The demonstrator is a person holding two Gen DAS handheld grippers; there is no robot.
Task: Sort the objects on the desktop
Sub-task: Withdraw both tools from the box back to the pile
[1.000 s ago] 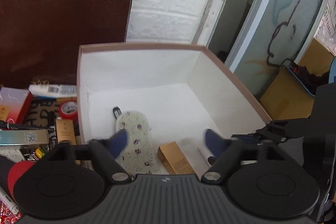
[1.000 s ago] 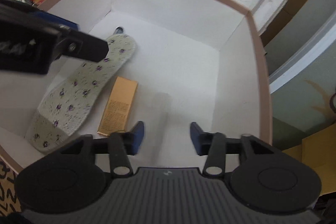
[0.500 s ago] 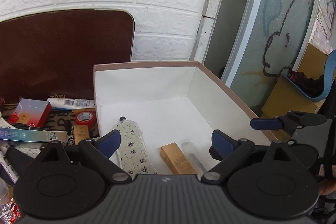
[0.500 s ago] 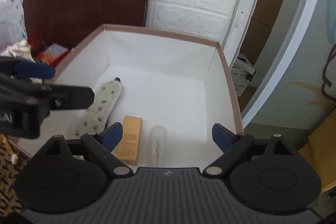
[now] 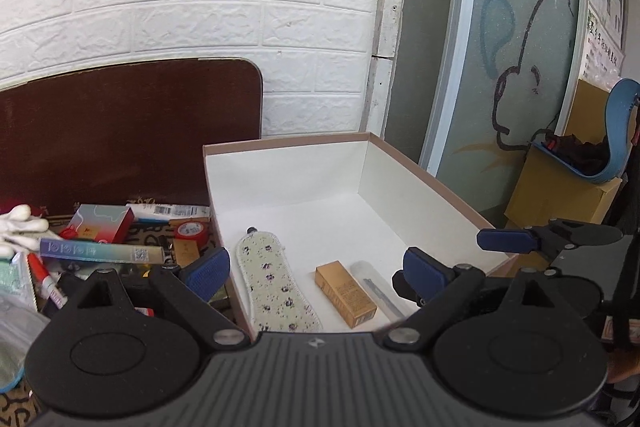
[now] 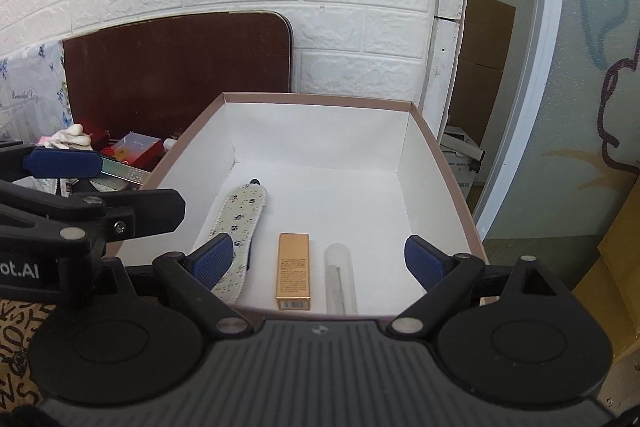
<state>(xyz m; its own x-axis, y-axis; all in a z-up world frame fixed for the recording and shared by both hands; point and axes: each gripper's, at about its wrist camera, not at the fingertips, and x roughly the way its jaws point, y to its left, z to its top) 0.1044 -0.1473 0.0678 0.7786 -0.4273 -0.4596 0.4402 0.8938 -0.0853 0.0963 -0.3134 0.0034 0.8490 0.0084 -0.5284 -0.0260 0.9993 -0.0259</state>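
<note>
A white box with a brown rim (image 5: pixel 296 145) (image 6: pixel 320 98) holds a floral insole (image 5: pixel 276 283) (image 6: pixel 240 223), a small gold carton (image 5: pixel 345 289) (image 6: pixel 293 270) and a clear tube (image 5: pixel 378 287) (image 6: pixel 341 277). My left gripper (image 5: pixel 316 271) is open and empty above the box's near left corner. My right gripper (image 6: pixel 319 261) is open and empty above the box's near edge. Each gripper shows in the other's view, the right one (image 5: pixel 540 241) and the left one (image 6: pixel 80 195).
Left of the box lies a pile of loose items: a red carton (image 5: pixel 102 223), a long teal carton (image 5: pixel 100 251), a red tape roll (image 5: pixel 191 231), a red marker (image 5: pixel 42 273). A brown board (image 5: pixel 120 131) leans on the brick wall. Cardboard boxes (image 5: pixel 560 187) stand at right.
Both grippers have risen and pulled back from inside the box and opened wide. The clear tube now lies in the box beside the gold carton.
</note>
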